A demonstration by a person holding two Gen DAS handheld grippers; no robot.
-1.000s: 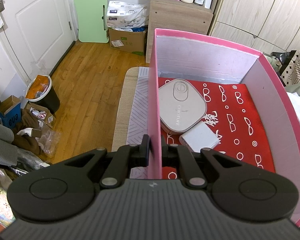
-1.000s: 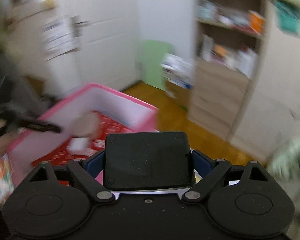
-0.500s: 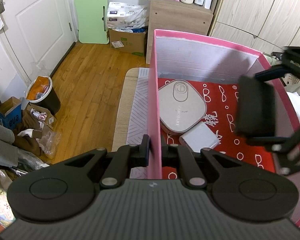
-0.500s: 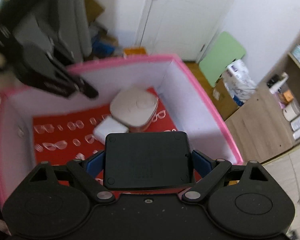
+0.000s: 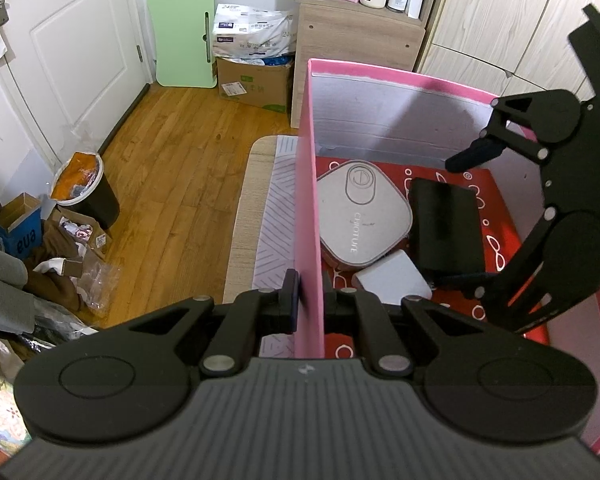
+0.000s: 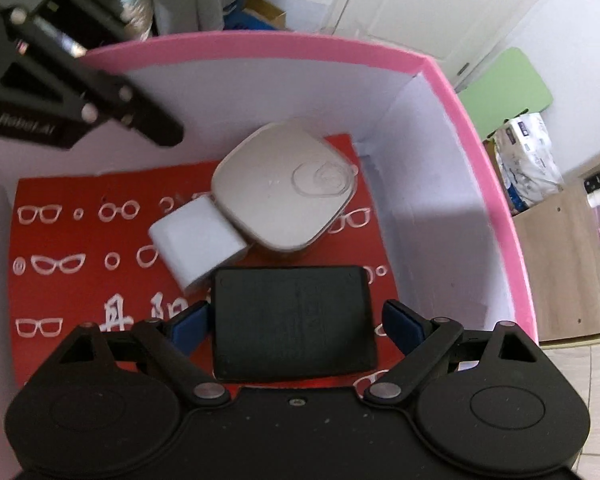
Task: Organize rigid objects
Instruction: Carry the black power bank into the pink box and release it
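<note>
Inside the pink box I see three things on the red floor with the little glasses drawn on it. My right gripper is down in the box, and the black box lies flat between its blue pads. The pads stand wide apart. There is a gap on each side of the black box, so I am not squeezing it. I think it now rests on the floor of the pink box by itself.

The black box lies right in front of my right gripper, very near. Its long side runs across, from one pad to the other. Just past it sits the beige case with round corners, and the small white block is beside that, touching the case. From the left wrist view, the black box sits just beside the beige case, with its near end by the white block.

My left gripper is pinching the left wall of the pink box, one finger outside and one inside. It holds the box steady.

My right hand is the near one here. My guess is that the next move is to lift it straight up and out, without bumping the black box.
</note>
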